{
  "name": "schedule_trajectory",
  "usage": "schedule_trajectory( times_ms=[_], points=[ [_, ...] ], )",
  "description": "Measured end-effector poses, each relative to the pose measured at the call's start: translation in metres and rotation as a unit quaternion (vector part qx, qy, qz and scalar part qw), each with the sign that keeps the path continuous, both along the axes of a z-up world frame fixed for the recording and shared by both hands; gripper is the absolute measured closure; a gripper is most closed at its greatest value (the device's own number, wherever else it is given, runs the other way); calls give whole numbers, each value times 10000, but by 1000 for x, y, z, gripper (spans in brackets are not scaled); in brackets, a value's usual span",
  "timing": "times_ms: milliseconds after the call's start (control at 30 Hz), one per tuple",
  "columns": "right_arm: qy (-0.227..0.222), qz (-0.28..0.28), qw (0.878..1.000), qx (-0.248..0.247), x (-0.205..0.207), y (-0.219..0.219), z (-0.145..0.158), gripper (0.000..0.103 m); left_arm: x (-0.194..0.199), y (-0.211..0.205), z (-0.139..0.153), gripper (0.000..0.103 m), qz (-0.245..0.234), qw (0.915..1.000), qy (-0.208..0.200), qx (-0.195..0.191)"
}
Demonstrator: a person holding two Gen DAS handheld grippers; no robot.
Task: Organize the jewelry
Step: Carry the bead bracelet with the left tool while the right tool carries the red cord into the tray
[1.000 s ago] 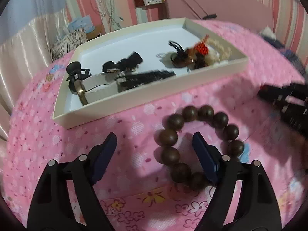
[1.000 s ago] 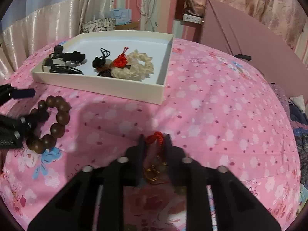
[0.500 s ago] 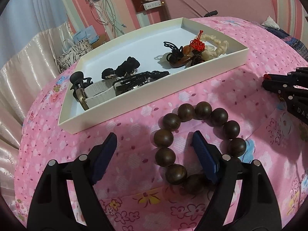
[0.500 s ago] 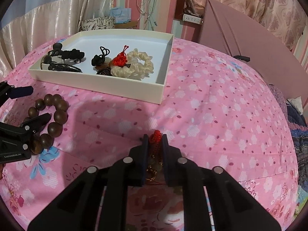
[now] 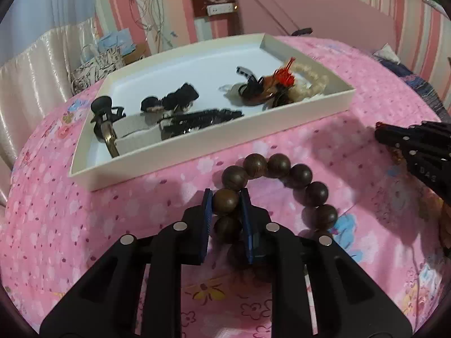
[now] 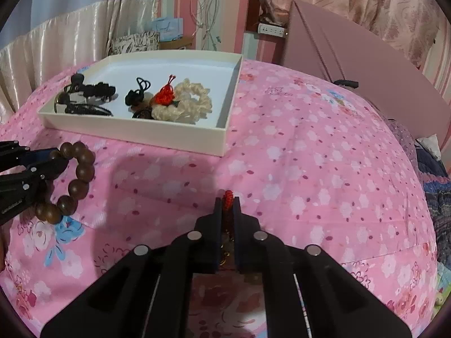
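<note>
While the left gripper [image 5: 226, 202] clamps the bead bracelet [image 5: 284, 188], the right gripper [image 6: 227, 205] pinches a red-knotted charm [image 6: 227, 197].

The left gripper [image 5: 226, 200], wide open one second ago, is now closed on a bead of the wooden bracelet [image 5: 282, 186]. The right gripper [image 6: 227, 201] now presses tighter on the red knot charm [image 6: 227, 197].

A bed with a pink floral bedspread [image 6: 310, 146] carries a white tray [image 6: 135, 131] at eleven o'clock and a wooden bead bracelet [image 5: 293, 180] at nine o'clock.
</note>
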State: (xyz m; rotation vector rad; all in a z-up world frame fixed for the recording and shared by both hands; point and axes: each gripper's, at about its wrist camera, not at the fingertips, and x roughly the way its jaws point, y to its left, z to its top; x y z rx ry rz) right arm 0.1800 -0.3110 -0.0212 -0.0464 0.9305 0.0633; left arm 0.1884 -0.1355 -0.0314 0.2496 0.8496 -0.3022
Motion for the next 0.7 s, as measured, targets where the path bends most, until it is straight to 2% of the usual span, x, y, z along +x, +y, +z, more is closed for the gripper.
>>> schedule_trajectory(
  times_ms=[133,233,333,433,500,567,700],
  points=[
    [-131,-122,9987,472,-1,-15,6,98,-5,9,20,85,-6,9992,-260,-317],
    [-349,-245,9942,990,-5,-26,17,98,-13,13,48,85,134,9970,-751,-158],
    [-709,-150,9880,1362,-8,-23,45,98,-16,23,76,85,176,9942,-1020,-291],
    [-1016,42,9829,1534,-1,-11,78,98,-11,35,105,85,211,9901,-1324,-408],
    [-1160,156,9796,1634,9,1,95,98,-2,43,113,85,265,9890,-1380,-464],
    [-1221,233,9788,1628,21,9,102,98,12,53,123,85,334,9872,-1427,-621],
    [-1195,357,9784,1651,57,31,103,98,45,61,129,85,401,9860,-1473,-667]
  ],
)
